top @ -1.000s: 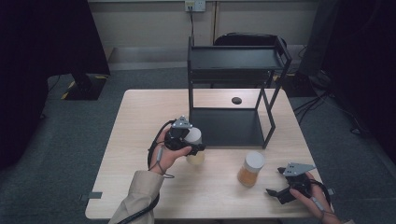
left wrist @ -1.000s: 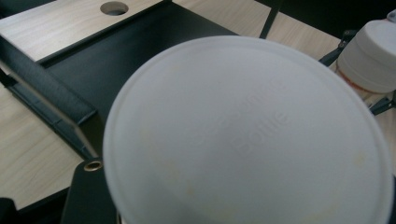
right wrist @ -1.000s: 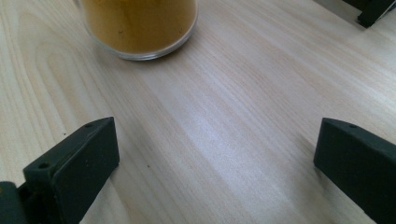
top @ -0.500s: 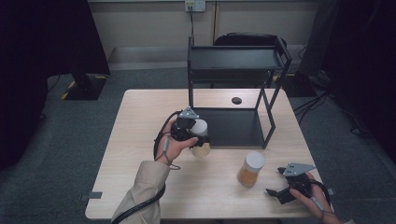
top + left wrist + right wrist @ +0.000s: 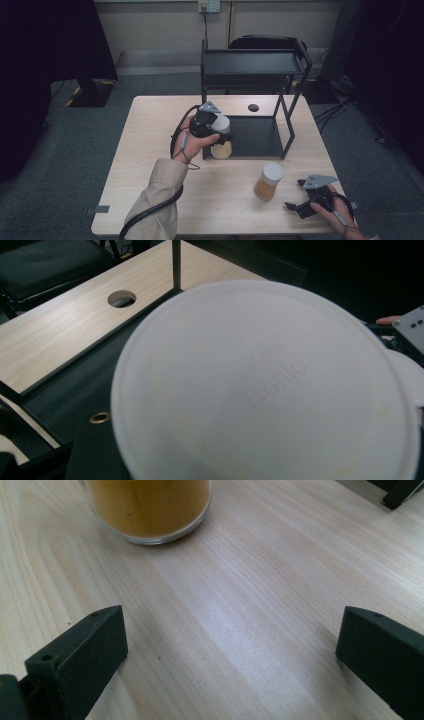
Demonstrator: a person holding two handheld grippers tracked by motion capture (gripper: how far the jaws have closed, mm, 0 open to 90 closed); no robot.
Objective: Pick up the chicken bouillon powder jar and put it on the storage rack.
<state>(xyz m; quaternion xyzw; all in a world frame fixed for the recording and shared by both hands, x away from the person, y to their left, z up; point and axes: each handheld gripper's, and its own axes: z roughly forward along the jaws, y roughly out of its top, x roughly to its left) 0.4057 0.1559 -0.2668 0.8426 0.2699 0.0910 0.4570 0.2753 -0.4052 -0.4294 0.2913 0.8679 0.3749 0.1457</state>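
We have a jar [image 5: 221, 137] with a white lid clamped in the left hand-held gripper [image 5: 212, 131], at the centre of the high view, raised over the front left corner of the black rack's [image 5: 252, 95] bottom shelf. It looks glass, part-filled with tan powder: rigid, smooth, fairly weighty, breakable, so we judge a grip around the body under the lid safest. The rack's front left post and upper shelf crowd the way in. A second jar [image 5: 268, 181] stands on the table [image 5: 150, 150] at lower right, near the right hand-held gripper [image 5: 300, 200], whose jaws gape empty.
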